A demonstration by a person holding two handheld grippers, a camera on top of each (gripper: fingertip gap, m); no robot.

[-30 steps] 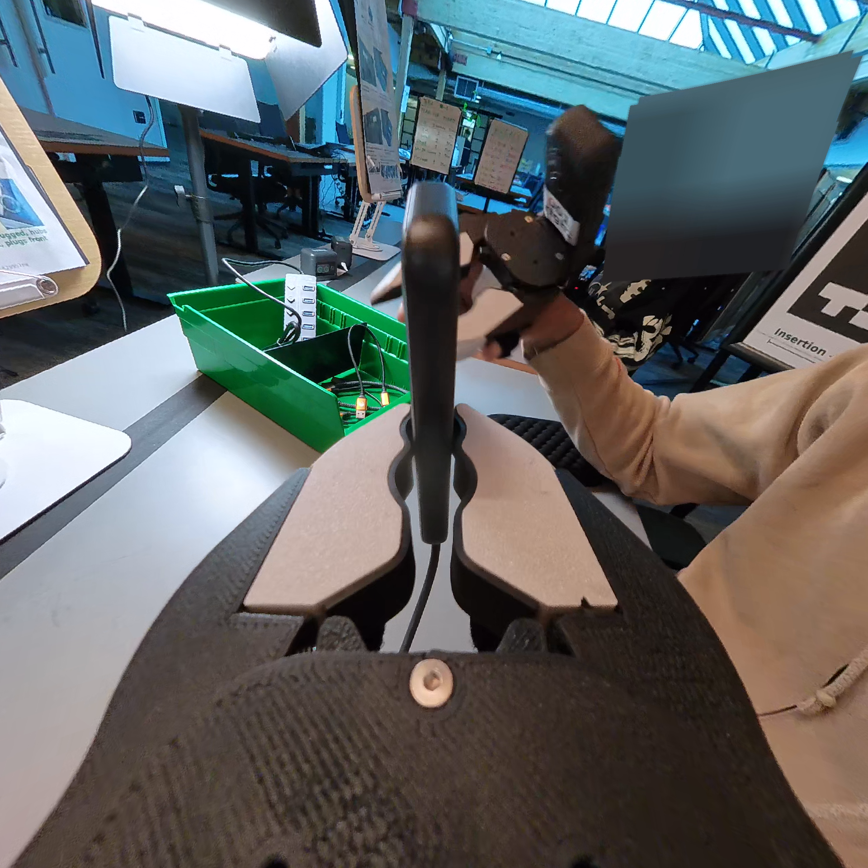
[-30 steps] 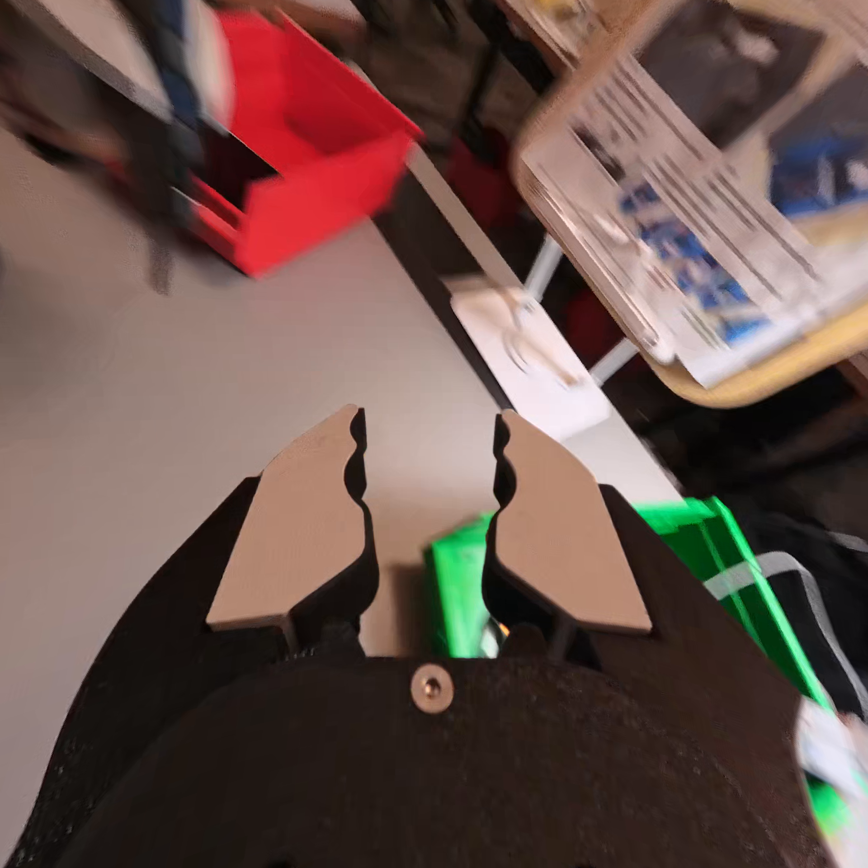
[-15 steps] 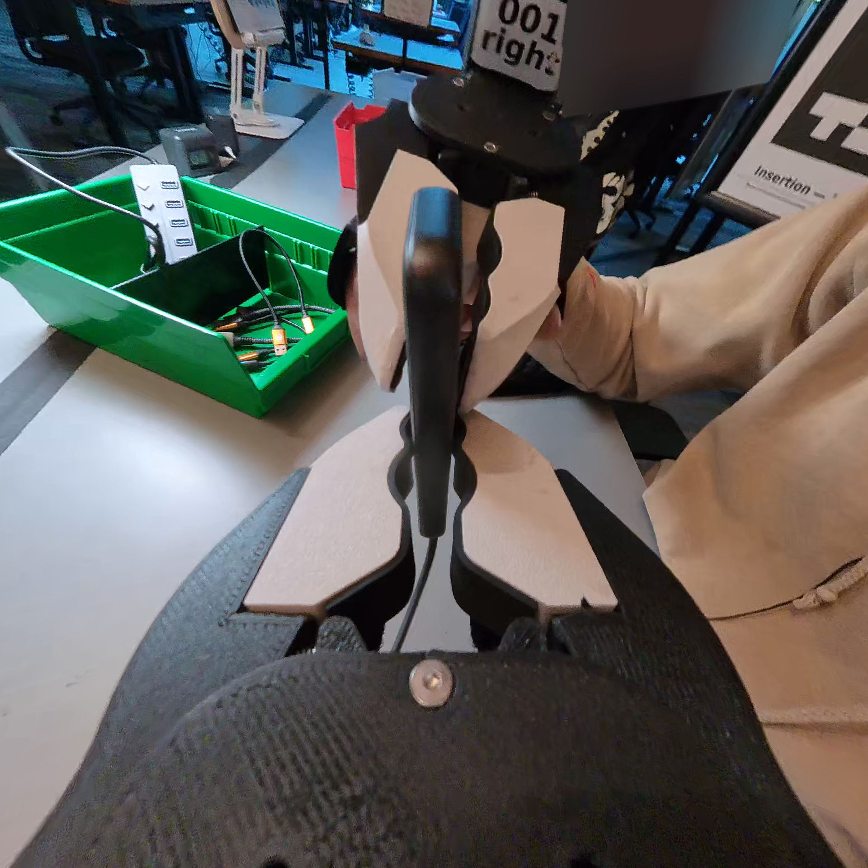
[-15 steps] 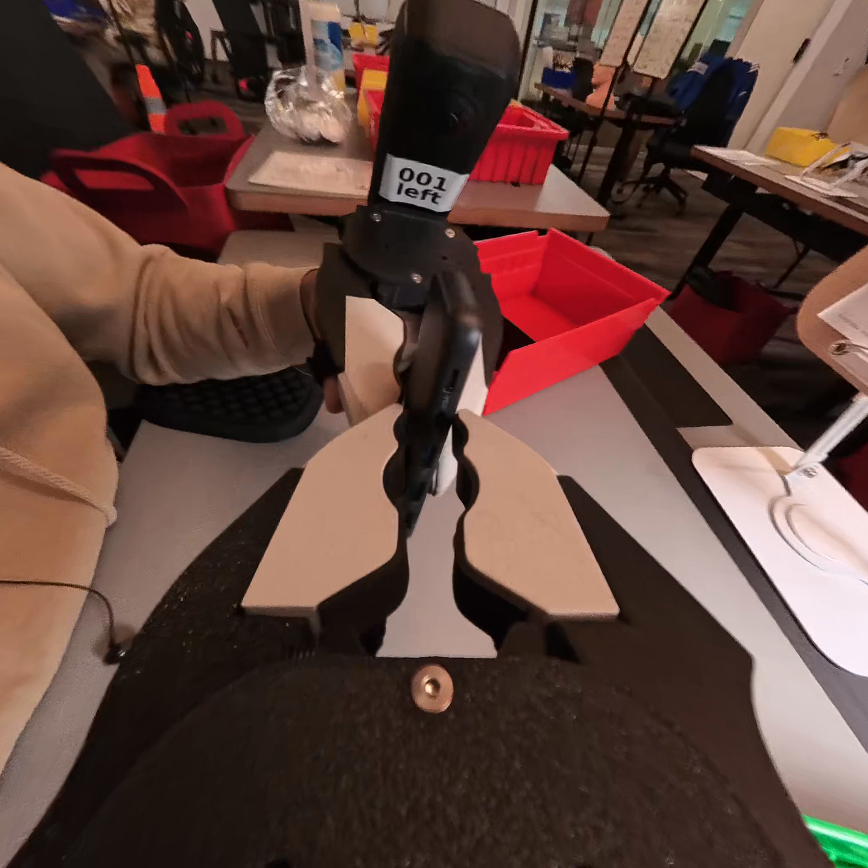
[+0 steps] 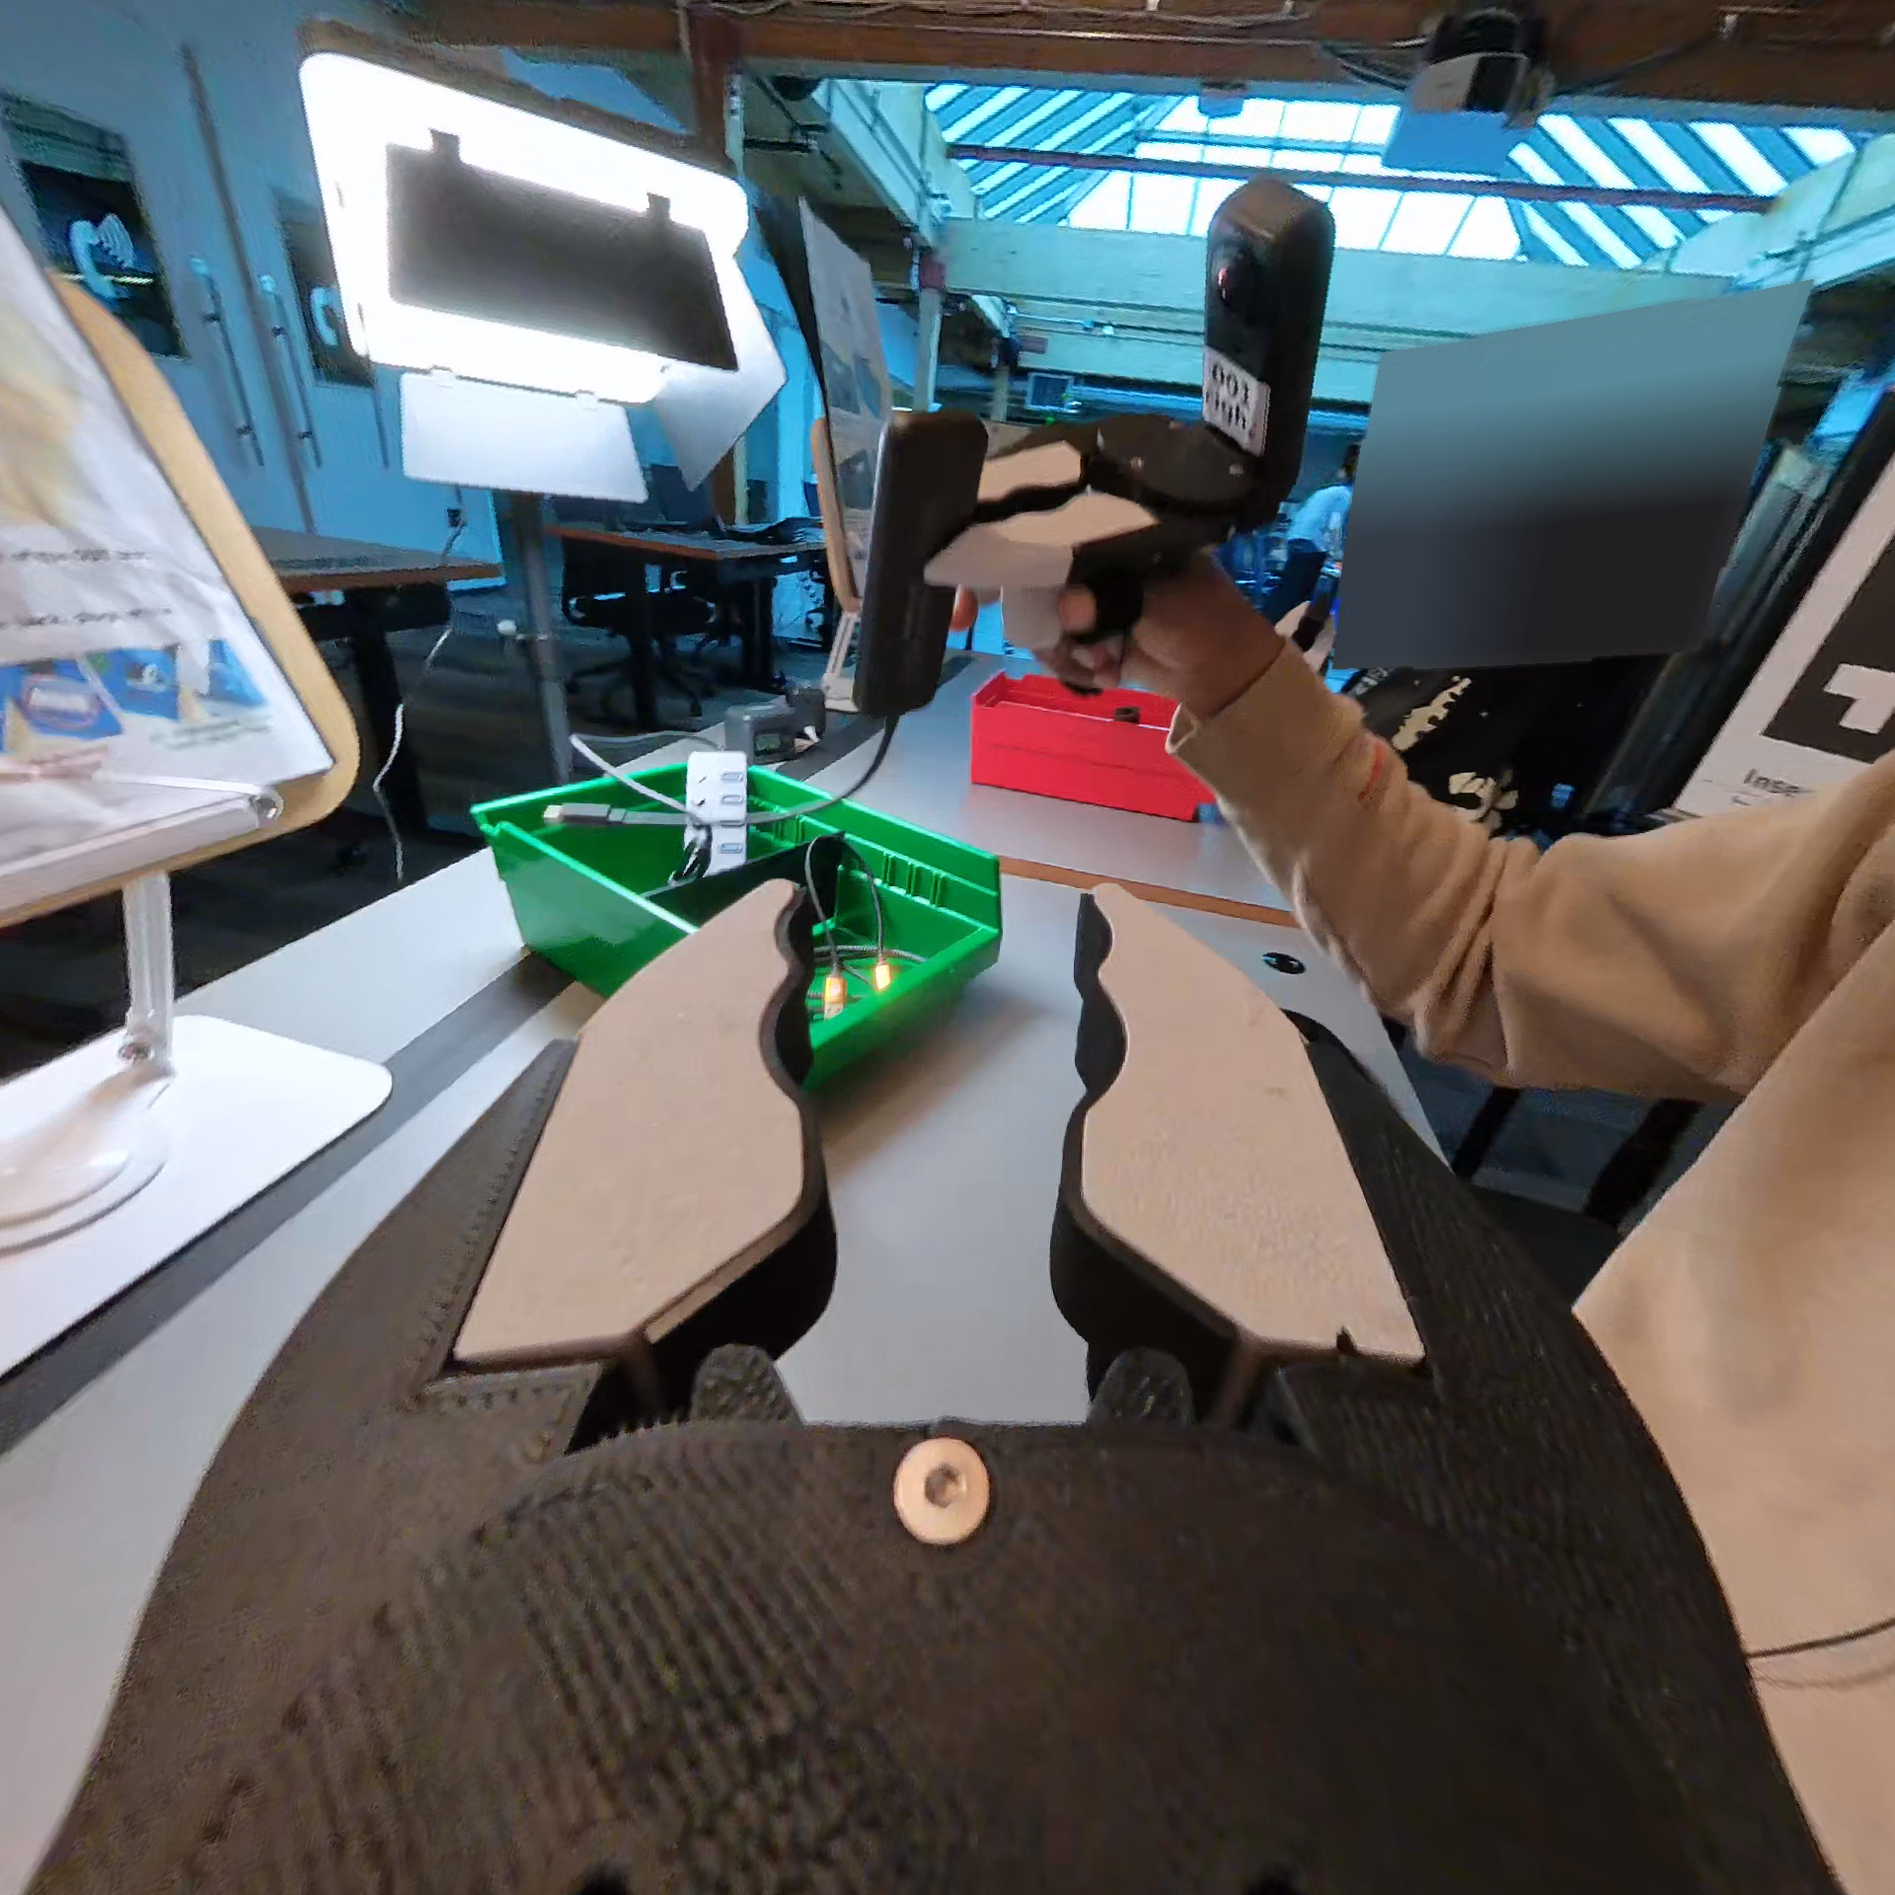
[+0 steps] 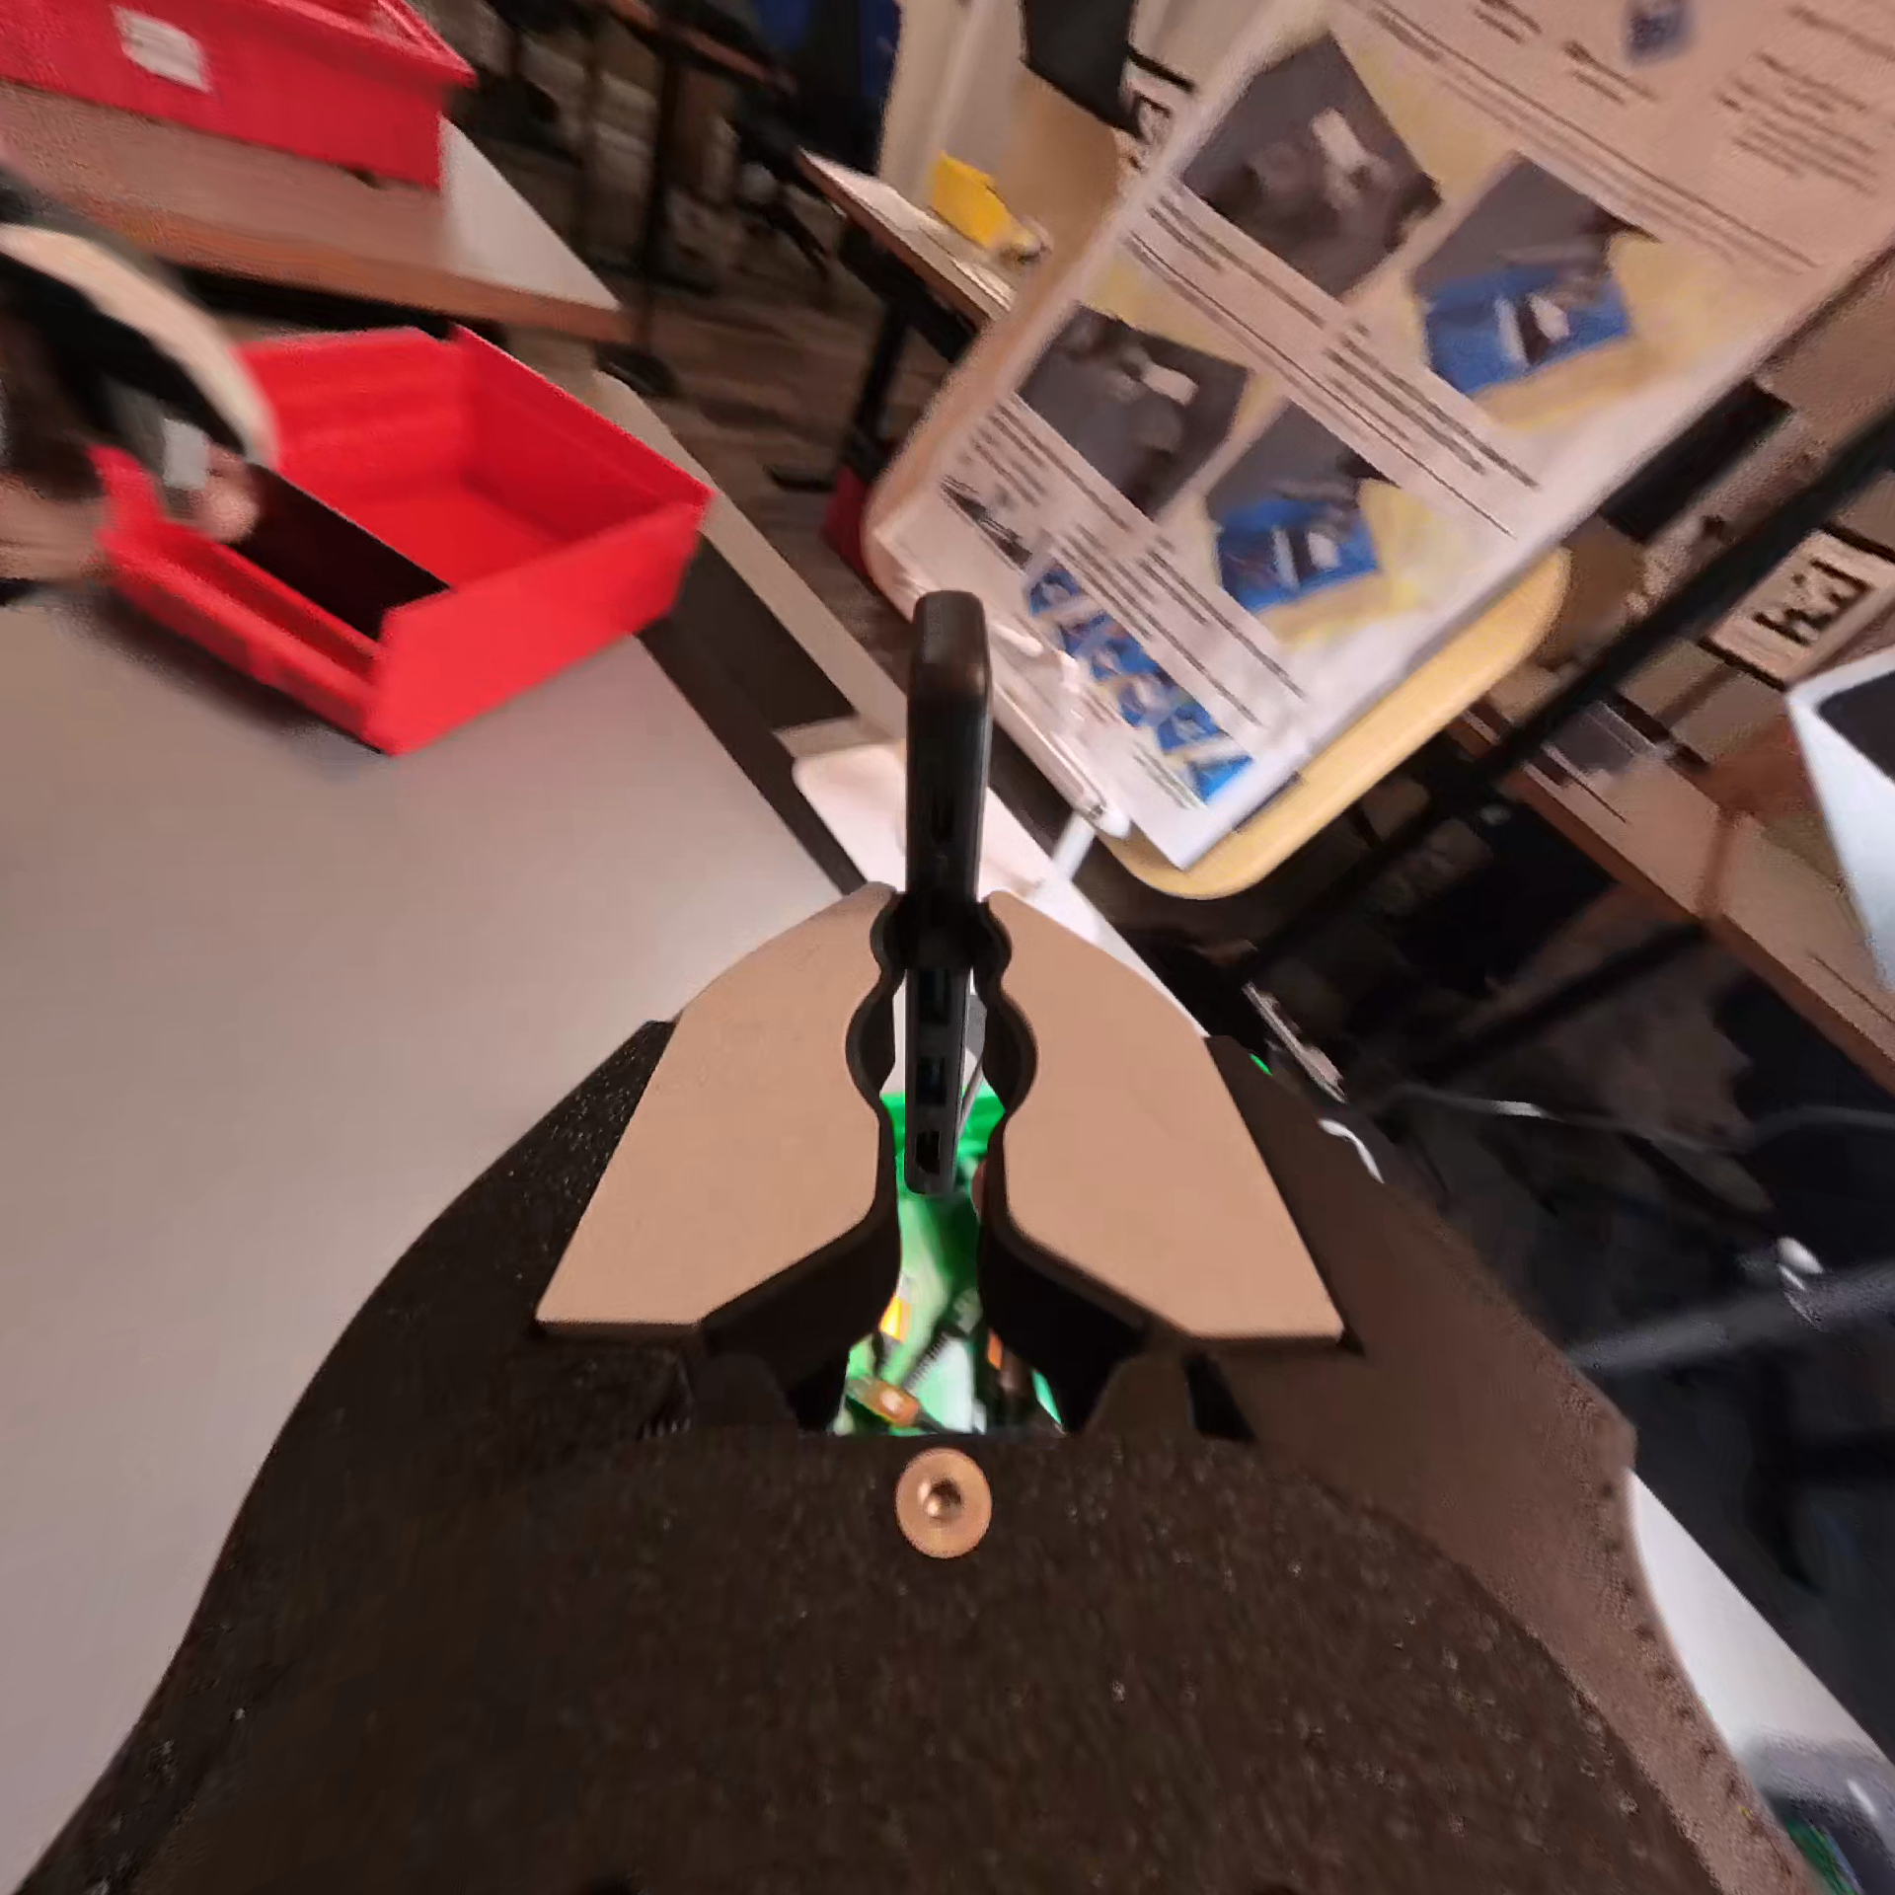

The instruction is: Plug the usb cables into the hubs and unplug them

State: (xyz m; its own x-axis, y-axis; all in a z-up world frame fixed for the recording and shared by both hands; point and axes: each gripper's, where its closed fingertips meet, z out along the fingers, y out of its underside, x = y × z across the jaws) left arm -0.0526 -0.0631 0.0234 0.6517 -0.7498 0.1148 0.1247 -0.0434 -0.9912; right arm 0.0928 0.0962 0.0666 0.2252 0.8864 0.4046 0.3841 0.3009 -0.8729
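Jaws of the right gripper (image 6: pixel 938 913) are clenched on the black hub (image 5: pixel 916 562), held up above the green bin (image 5: pixel 574 887); the left gripper (image 5: pixel 933 908) is released, empty over the bench (image 5: pixel 943 1128).

bright cool daylight from skylight (image 5: pixel 1384 195); lamp panel (image 5: pixel 543 267) glares white. right wrist view warmer, dimmer, poster (image 6: pixel 1333 390) and red bin (image 6: pixel 431 574) motion-blurred. wide-angle bending at edges.
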